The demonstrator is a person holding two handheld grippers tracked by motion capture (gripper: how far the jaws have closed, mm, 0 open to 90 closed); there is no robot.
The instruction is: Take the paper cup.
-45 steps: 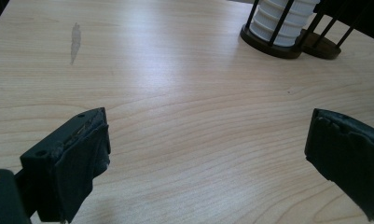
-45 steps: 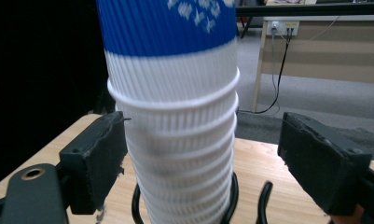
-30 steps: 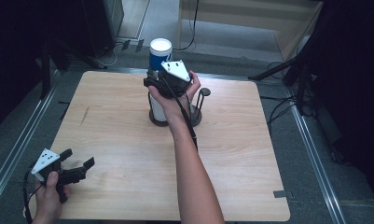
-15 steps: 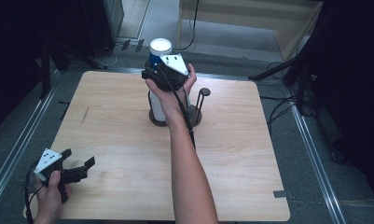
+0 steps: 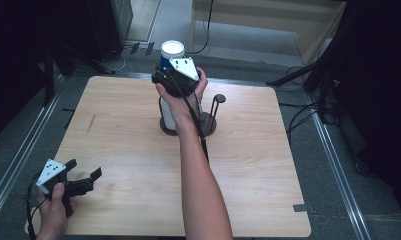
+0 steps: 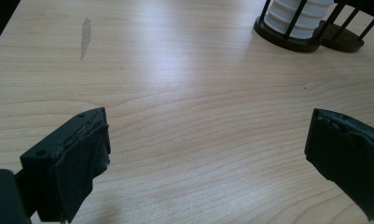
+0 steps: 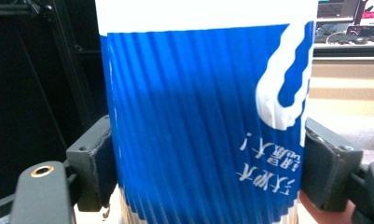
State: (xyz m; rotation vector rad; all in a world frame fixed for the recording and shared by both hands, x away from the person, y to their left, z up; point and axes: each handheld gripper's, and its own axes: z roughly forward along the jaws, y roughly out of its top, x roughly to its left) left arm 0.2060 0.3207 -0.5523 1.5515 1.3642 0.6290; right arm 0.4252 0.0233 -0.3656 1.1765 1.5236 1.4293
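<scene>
Bare table (image 5: 118, 130) lies open; a cup rack (image 5: 188, 122) (dark-wired) blocks the far middle.

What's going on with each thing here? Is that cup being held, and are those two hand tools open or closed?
Blue cup: upside down, gripped, lifted above the stack.
Right tool: shut on the blue cup.
Left tool: open, holding nothing, near the table's corner.
White cup stack: standing in the black rack.
</scene>
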